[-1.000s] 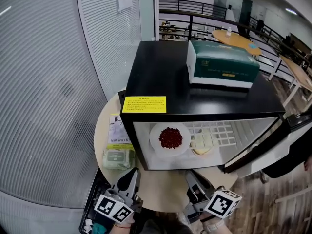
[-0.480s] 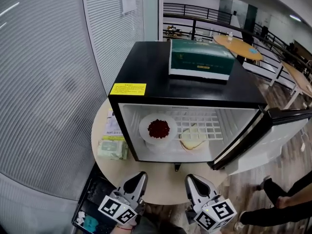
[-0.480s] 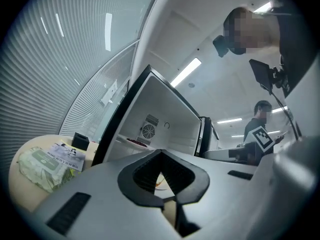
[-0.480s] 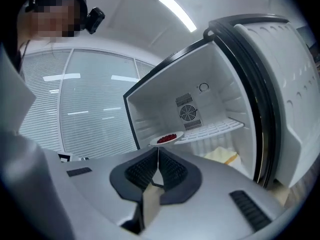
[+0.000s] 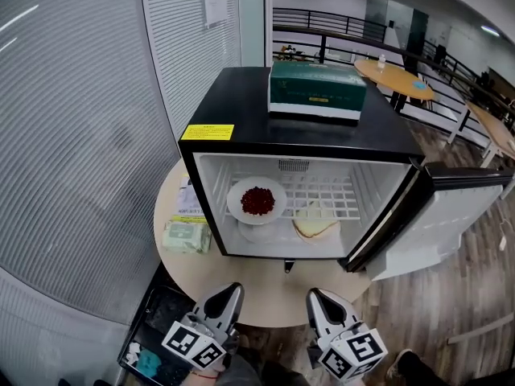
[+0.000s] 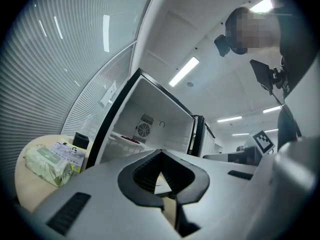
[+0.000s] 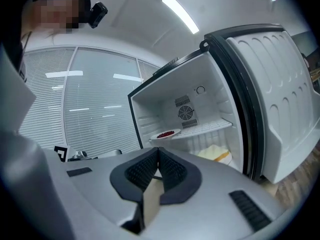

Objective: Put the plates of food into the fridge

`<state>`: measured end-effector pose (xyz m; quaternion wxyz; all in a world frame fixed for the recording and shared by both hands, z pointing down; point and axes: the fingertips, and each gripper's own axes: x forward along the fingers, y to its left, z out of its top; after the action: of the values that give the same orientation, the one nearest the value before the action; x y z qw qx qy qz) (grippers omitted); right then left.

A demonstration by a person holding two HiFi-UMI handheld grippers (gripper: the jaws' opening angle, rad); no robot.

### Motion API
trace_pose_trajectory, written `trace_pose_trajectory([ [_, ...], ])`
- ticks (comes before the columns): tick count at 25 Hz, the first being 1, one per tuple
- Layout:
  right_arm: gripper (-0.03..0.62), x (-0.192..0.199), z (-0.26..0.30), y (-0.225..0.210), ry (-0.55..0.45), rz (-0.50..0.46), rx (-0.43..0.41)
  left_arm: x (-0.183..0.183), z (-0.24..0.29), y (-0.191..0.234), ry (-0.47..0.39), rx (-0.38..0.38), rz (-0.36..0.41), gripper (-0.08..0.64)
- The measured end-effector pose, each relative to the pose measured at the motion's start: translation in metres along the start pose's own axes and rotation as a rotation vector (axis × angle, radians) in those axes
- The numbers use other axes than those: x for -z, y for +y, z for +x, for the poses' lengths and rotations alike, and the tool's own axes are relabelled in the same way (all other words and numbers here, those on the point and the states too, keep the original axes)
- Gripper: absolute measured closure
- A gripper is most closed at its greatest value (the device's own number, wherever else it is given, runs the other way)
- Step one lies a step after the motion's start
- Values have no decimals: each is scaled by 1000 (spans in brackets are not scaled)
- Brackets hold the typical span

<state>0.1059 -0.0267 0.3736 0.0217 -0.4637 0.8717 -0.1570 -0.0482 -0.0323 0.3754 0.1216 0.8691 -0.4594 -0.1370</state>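
Note:
A white plate of red food (image 5: pixel 257 200) sits on the wire shelf inside the open black mini fridge (image 5: pixel 298 127). Below it to the right, a plate with pale bread (image 5: pixel 315 226) rests on the fridge floor. My left gripper (image 5: pixel 232 290) and right gripper (image 5: pixel 314 295) hover side by side at the table's near edge, well short of the fridge, both shut and empty. In the right gripper view, the right gripper (image 7: pixel 158 152) points at the red plate (image 7: pixel 165 133) and the bread (image 7: pixel 216 154). The left gripper (image 6: pixel 160 153) faces the fridge (image 6: pixel 150 119) from the left.
The fridge door (image 5: pixel 451 215) swings out wide to the right. A green box (image 5: pixel 315 88) lies on top of the fridge. A green wipes packet (image 5: pixel 187 236) and a leaflet (image 5: pixel 190 199) lie on the round table (image 5: pixel 265 292) left of the fridge. A dark bin (image 5: pixel 157 332) stands lower left.
The view has drawn back from the fridge, so both plates look farther away. The right gripper's jaws have come together. The fridge door stands wider open.

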Motion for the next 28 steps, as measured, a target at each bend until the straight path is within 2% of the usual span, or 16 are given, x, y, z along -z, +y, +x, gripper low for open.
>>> trace_pose_trajectory([
  [14,586,18,-15,5,47,-62,20,-2,-15,-8,8,-9,8,555],
  [28,586,19,-14,7,37,-60,49,0,-9,-1,33,16,-8,555],
])
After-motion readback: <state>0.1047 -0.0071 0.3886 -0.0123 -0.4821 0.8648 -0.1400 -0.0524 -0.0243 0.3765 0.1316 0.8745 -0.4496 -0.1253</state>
